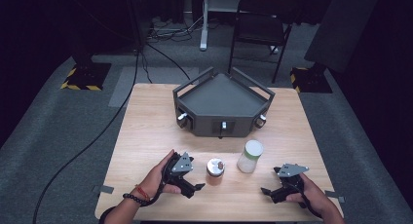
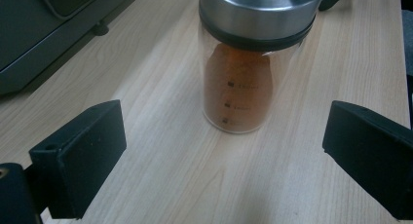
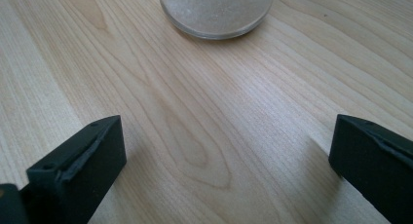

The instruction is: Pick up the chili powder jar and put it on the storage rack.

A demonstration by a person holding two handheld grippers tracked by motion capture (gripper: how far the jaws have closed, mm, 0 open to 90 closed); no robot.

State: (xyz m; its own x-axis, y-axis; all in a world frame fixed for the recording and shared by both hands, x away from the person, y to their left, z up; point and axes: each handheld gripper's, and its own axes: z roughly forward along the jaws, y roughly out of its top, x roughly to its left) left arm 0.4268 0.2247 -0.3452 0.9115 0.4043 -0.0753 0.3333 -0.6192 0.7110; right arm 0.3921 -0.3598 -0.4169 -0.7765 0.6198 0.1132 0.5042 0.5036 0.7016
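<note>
The jaws of the left gripper (image 1: 194, 183) are held wide apart, with the spice jar (image 2: 243, 68) standing upright between their lines but farther ahead, not yet touched. The jaws of the right gripper (image 1: 269, 190) are likewise spread wide, nothing between them, and the base of the white-filled jar (image 3: 216, 12) is seen ahead on the bare wood. In the high view both jars are found side by side on the near half of the tabletop (image 1: 146, 136), the spice jar just beside the left gripper and the white-filled jar (image 1: 250, 156) near the right one. Beyond them a dark grey tray (image 1: 221, 95) is set, with nothing in it. The work is judged to be at its start: no jar is gripped, each is only approached, and grasping and any moving are left to be done
</note>
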